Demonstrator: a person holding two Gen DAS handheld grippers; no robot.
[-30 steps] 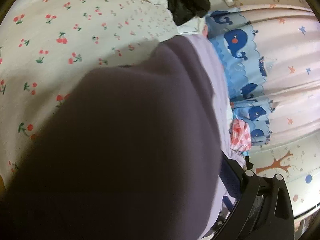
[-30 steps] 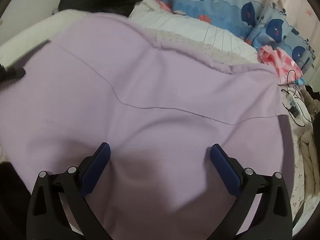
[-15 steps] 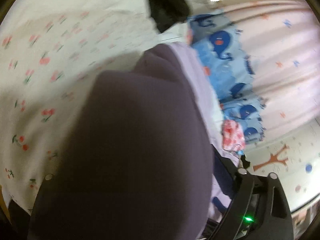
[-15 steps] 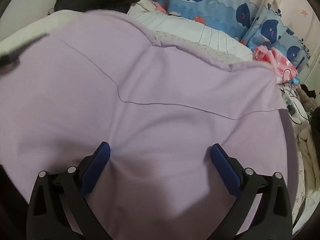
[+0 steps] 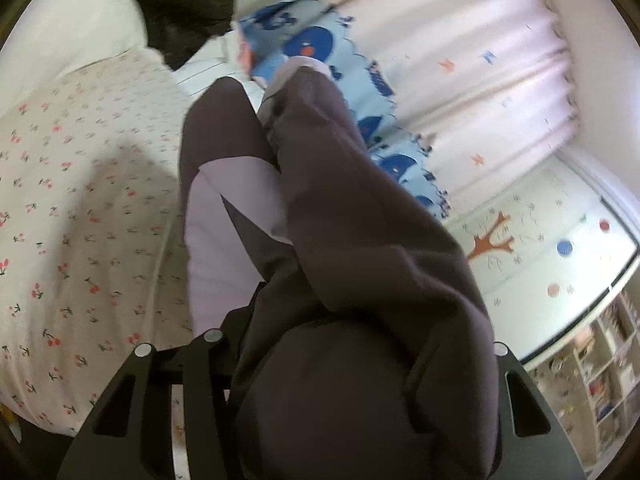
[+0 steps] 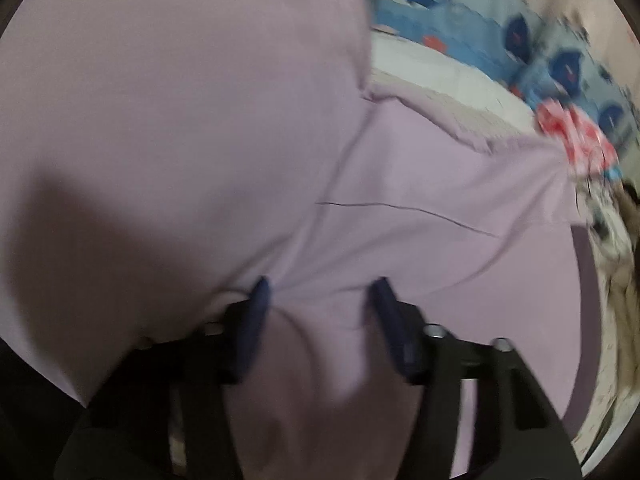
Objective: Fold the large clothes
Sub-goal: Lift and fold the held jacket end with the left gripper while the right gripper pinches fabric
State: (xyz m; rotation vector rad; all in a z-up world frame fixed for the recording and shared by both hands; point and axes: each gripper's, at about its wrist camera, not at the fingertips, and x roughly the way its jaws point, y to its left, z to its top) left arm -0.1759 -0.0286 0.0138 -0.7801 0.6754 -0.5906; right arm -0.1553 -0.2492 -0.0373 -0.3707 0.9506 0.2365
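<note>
The large lilac garment (image 5: 360, 208) hangs bunched over my left gripper (image 5: 356, 320), raised off the bed. Its shaded side faces the camera and hides both fingers. The jaws are closing with a thick wad of cloth between them. In the right wrist view the same garment (image 6: 440, 168) lies spread on the bed, and a big flap of it (image 6: 180, 80) stands lifted at the left. My right gripper (image 6: 320, 296) points down into the cloth. Its jaws are closing, and the blue pads (image 6: 256, 300) pinch a raised fold, with creases running out from it.
A cherry-print sheet (image 5: 80, 200) covers the bed. A black garment (image 5: 180, 8) lies at its far end beside whale-print blue fabric (image 5: 312, 44). A pale curtain (image 5: 480, 80) and a wall with a tree decal (image 5: 492, 240) stand beyond. A red-and-pink bundle (image 6: 572, 136) lies at the right.
My left gripper rose and rolled, lifting the garment off the bed. My right gripper's jaws narrowed from wide apart and gathered a fold. A flap of the garment swung up at the left.
</note>
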